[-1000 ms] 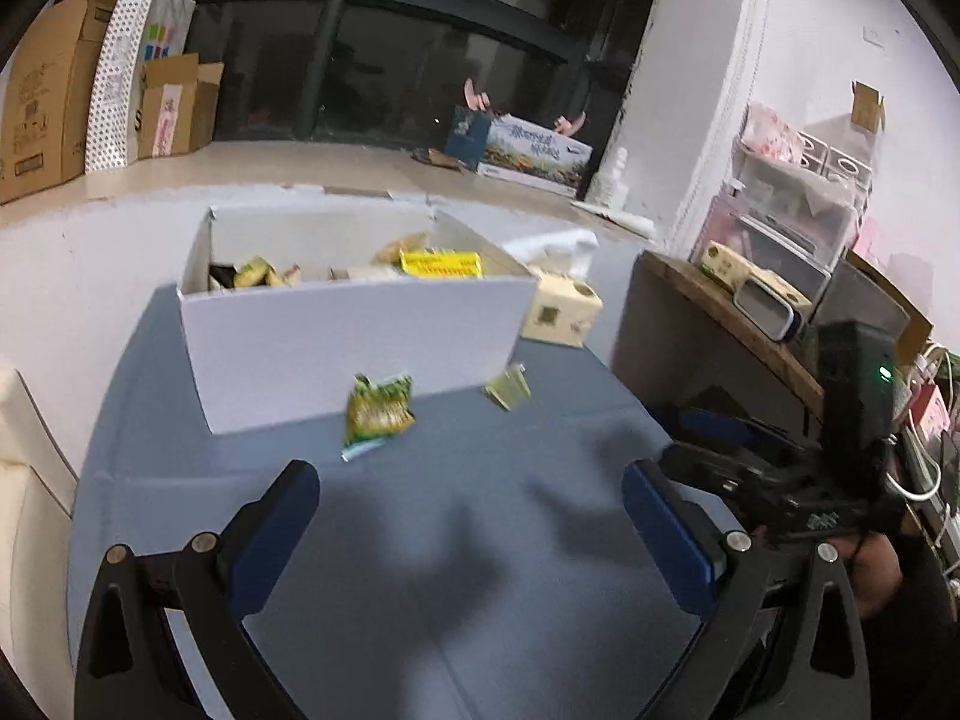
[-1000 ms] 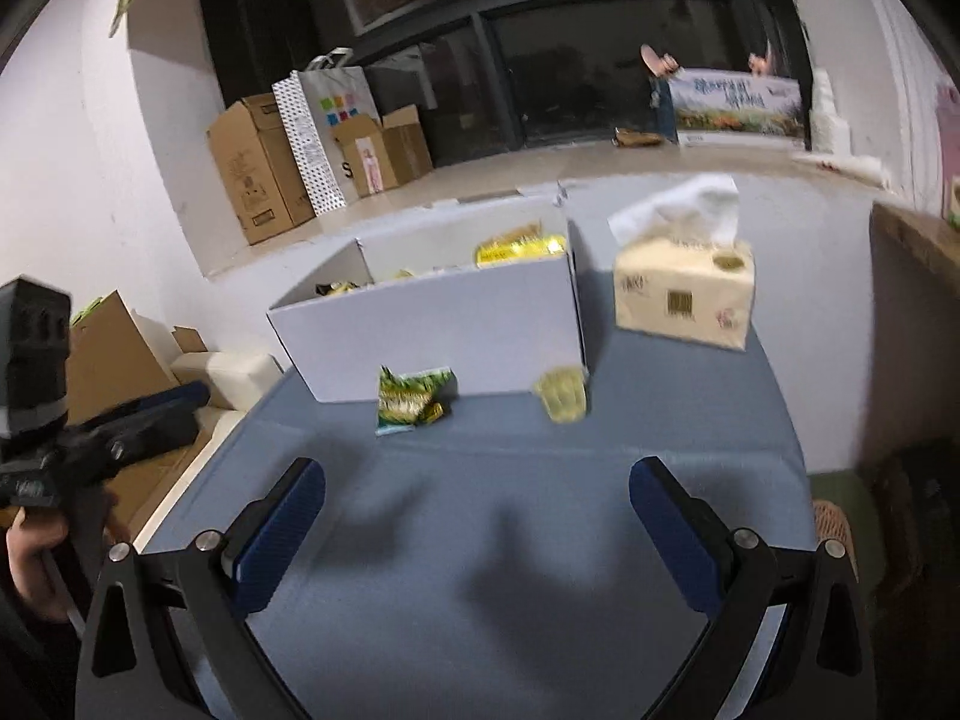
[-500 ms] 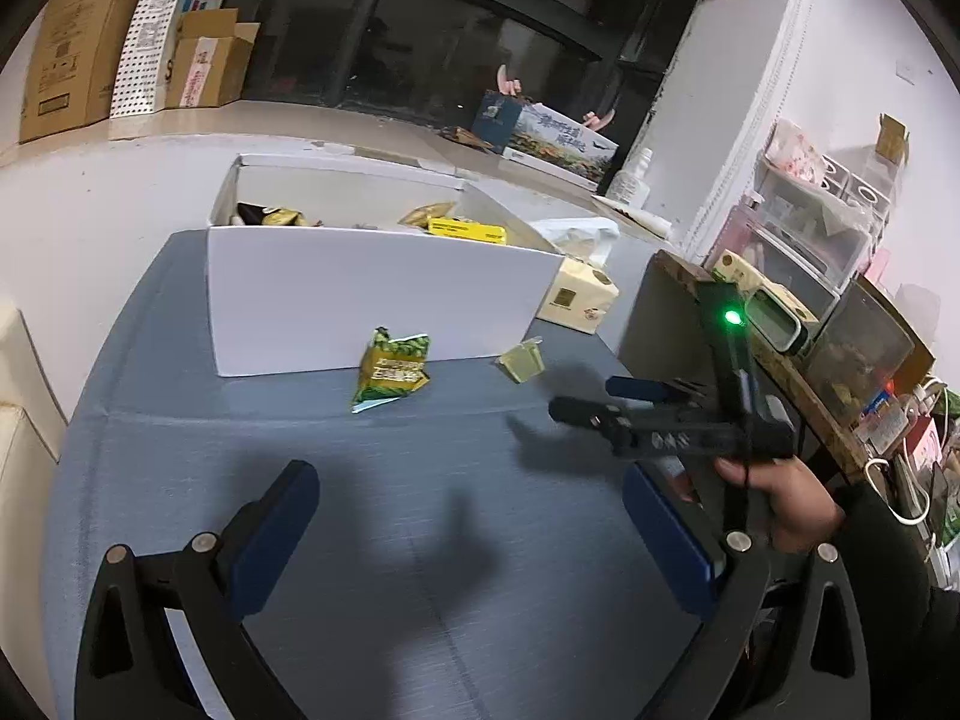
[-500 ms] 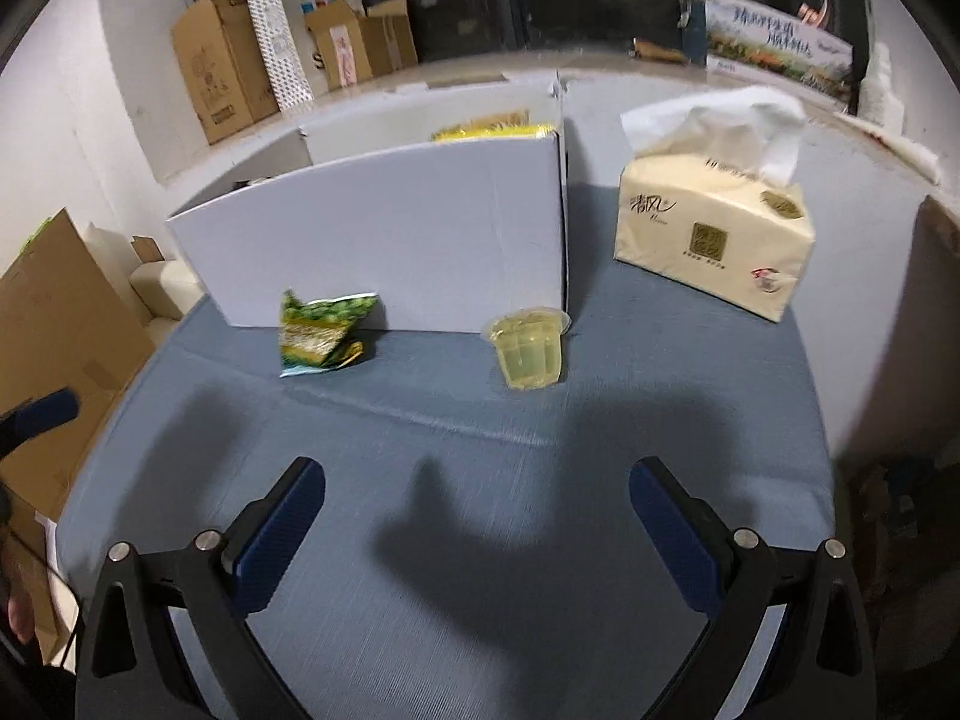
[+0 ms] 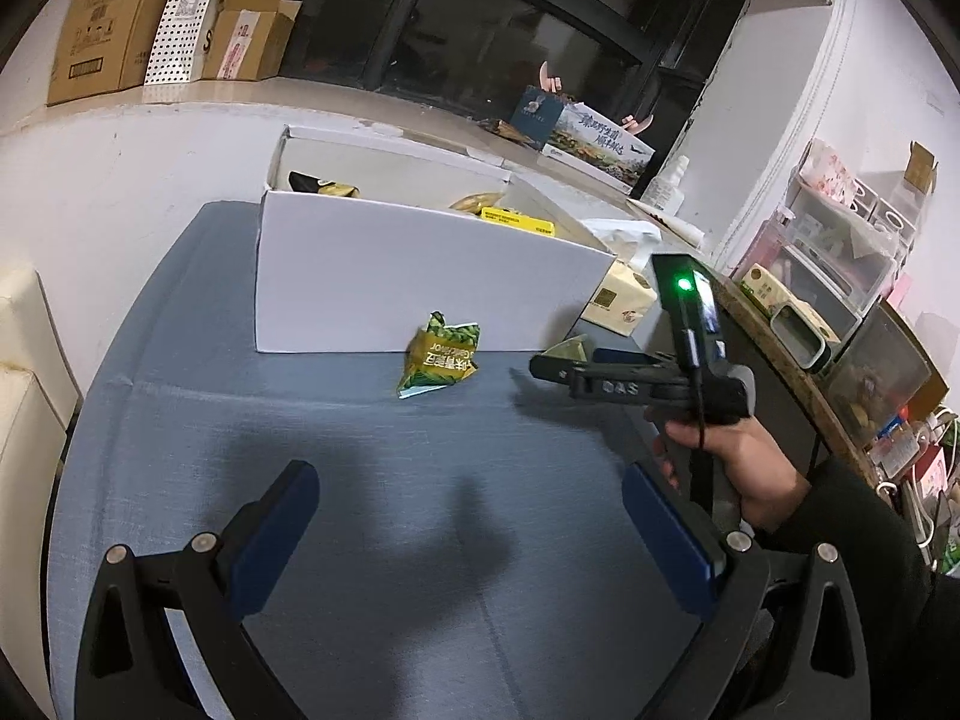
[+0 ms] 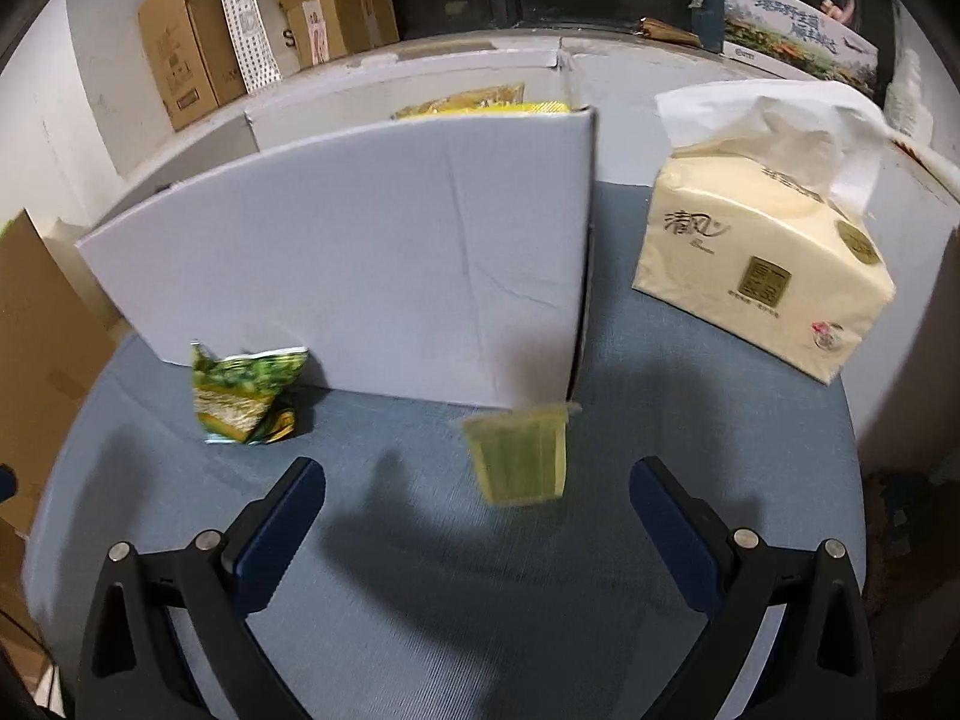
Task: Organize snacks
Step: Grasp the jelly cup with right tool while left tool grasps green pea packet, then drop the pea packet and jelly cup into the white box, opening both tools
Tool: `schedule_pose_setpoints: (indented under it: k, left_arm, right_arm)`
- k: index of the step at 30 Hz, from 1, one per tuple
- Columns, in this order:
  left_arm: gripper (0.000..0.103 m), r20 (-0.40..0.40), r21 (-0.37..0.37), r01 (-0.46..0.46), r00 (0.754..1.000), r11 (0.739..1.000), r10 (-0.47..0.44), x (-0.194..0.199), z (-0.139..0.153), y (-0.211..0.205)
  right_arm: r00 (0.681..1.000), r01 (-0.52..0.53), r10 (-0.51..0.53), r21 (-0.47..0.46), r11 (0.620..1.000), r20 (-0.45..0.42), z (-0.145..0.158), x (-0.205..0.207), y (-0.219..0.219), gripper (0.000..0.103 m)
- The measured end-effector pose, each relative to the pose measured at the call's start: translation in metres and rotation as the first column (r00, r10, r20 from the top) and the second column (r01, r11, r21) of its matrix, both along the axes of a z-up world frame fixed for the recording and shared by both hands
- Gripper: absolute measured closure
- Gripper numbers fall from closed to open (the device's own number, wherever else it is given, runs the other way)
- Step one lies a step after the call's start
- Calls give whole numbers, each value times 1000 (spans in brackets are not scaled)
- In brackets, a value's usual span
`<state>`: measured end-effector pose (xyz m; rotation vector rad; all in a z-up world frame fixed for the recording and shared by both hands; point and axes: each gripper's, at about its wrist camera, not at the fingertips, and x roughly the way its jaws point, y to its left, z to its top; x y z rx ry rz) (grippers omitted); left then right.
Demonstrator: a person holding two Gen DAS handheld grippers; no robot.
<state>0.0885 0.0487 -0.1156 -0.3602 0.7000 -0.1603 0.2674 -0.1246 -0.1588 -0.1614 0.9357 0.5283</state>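
A small yellow jelly cup (image 6: 521, 456) is seen just ahead of the wide-open right gripper (image 6: 477, 510); light, slick and crushable, it is best pinched across its sidewalls; the left gripper (image 5: 468, 510) is likewise spread, empty.

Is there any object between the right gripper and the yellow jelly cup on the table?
Nothing visible stands between them. The right gripper is open, and the jelly cup lies on the blue table just ahead of its fingers. The green snack packet lies off to the left, beside the white box.
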Motion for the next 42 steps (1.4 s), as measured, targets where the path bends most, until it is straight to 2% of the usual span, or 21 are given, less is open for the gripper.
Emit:
schedule_pose_setpoints:
  k: [2,3,5,7,14,22,27,28,29,30,31,36,42]
  left_arm:
    - [0,-7,6,2,1000,1000,-2,3,-2,0]
    - [0,-14,6,-1,1000,1000,1,6,-4,0]
    - [0,-31,-2,0,1000,1000,0,15,-8,-1]
    - [0,-43,9,1,999,1000,-1,25,-11,-4]
    - [0,-94,106,3,996,994,7,76,-24,-20]
    - [0,-151,188,-69,984,980,98,138,-39,-46]
    - [1,-173,197,-114,974,974,149,160,-52,-48]
    - [4,-170,188,-121,973,975,153,162,-54,-47]
    - [16,-169,182,-119,974,976,150,164,-55,-47]
    - [30,-174,192,-110,974,975,144,166,-57,-48]
    - [55,-183,206,-100,973,973,138,168,-60,-49]
    - [57,-155,149,-61,984,987,84,159,-58,-41]
    - [58,-45,128,-7,999,992,12,108,-23,-33]
  right_arm:
    - [1000,-2,1,-4,1000,-24,-3,7,4,33]
    - [999,11,-12,-30,999,-31,-5,10,5,56]
    - [999,11,-12,-37,999,-37,-5,11,7,56]
    - [999,-13,13,-3,1000,-43,-2,8,7,57]
    - [1000,-16,18,132,991,-17,23,-30,-28,57]
    - [999,-19,6,264,964,49,61,-90,-65,57]
    - [998,-8,-14,302,953,68,67,-127,-83,57]
    - [998,-7,-14,312,950,63,66,-132,-83,57]
    - [998,-5,-15,328,945,57,66,-136,-86,57]
    - [998,-1,-18,335,942,55,65,-139,-87,57]
    - [998,3,-22,341,940,51,63,-141,-88,57]
    - [999,9,-24,360,933,36,57,-149,-94,57]
    - [999,7,-25,374,927,46,62,-156,-95,57]
